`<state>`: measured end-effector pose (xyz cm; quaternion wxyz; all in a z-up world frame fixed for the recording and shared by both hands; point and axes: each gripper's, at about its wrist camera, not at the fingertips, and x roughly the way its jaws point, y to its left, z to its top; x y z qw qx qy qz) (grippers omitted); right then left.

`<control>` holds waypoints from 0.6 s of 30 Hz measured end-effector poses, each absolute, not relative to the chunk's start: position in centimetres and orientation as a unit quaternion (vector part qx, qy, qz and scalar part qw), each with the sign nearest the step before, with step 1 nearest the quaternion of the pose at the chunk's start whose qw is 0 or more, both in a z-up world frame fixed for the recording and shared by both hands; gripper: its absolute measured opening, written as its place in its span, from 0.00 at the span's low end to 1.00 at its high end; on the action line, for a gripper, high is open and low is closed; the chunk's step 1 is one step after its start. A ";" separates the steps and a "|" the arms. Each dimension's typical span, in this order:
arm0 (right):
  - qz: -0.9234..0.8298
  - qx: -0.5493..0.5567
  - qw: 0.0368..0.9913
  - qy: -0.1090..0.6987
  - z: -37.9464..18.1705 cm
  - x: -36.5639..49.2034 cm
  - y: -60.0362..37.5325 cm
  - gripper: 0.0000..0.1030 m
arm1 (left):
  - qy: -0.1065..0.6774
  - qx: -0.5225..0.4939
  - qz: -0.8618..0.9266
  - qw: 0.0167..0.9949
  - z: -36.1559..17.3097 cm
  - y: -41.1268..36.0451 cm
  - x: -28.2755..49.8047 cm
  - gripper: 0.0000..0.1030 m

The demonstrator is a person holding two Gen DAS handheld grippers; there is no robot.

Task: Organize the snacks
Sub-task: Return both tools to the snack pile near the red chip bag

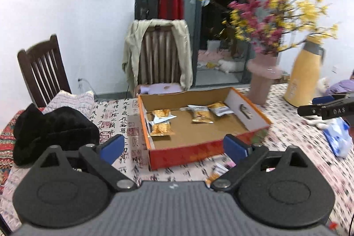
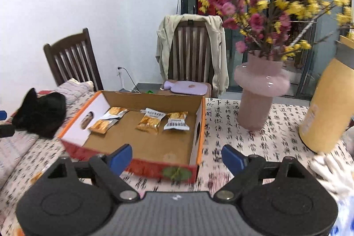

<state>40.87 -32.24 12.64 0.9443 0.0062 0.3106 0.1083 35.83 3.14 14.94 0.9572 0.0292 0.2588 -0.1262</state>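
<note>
Left wrist view first: the cardboard box [image 1: 199,125] sits straight ahead of the left tool [image 1: 174,145], its near red wall just past the fingertips; long axis runs across the view, left to right, a bit skewed. Inside it are four snack packets, two gold ones [image 1: 161,123] stacked at the far-left end and two more [image 1: 208,113] toward the back middle; all lie flat on the box floor, well ahead of the tool. One more packet [image 1: 215,174] looks to be loose on the tabletop [image 1: 124,116], just under and right of the tool, half hidden by the finger linkage, so I'd guess that's the next pick; left hand seems nearer to it.

Right wrist view: same box lies ahead and to the left of the right tool [image 2: 177,157].

Both tools stand wide open, blue pads [image 1: 111,148] far apart, nothing between them, touching nothing.
</note>
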 end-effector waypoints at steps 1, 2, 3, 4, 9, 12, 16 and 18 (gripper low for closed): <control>0.109 0.010 0.946 0.306 12.7 39.5 -32.5 0.86 | 0.251 0.035 -0.126 0.959 14.9 3.0 34.5 0.97; 0.110 0.012 0.948 0.299 12.6 38.1 -32.7 0.87 | 0.243 0.041 -0.119 0.962 14.7 2.8 33.1 0.97; 0.111 0.013 0.950 0.291 12.5 36.6 -33.0 0.88 | 0.234 0.047 -0.112 0.965 14.4 2.6 31.7 0.97; 0.111 0.013 0.953 0.282 12.4 35.0 -33.3 0.88 | 0.225 0.051 -0.106 0.967 14.0 2.4 30.4 0.97; 0.120 0.005 0.960 0.252 10.8 27.9 -33.6 0.93 | 0.201 0.036 -0.096 0.974 12.1 1.9 23.8 0.99; 0.122 -0.012 0.967 0.225 9.4 23.4 -33.4 0.94 | 0.198 0.022 -0.087 0.976 10.6 1.6 20.4 1.00; 0.118 -0.029 0.974 0.193 6.8 17.9 -32.6 0.95 | 0.198 0.004 -0.069 0.978 7.9 1.5 16.4 1.00; 0.119 -0.043 0.975 0.180 5.4 15.2 -32.0 0.96 | 0.208 -0.019 -0.057 0.976 6.8 1.8 14.8 1.00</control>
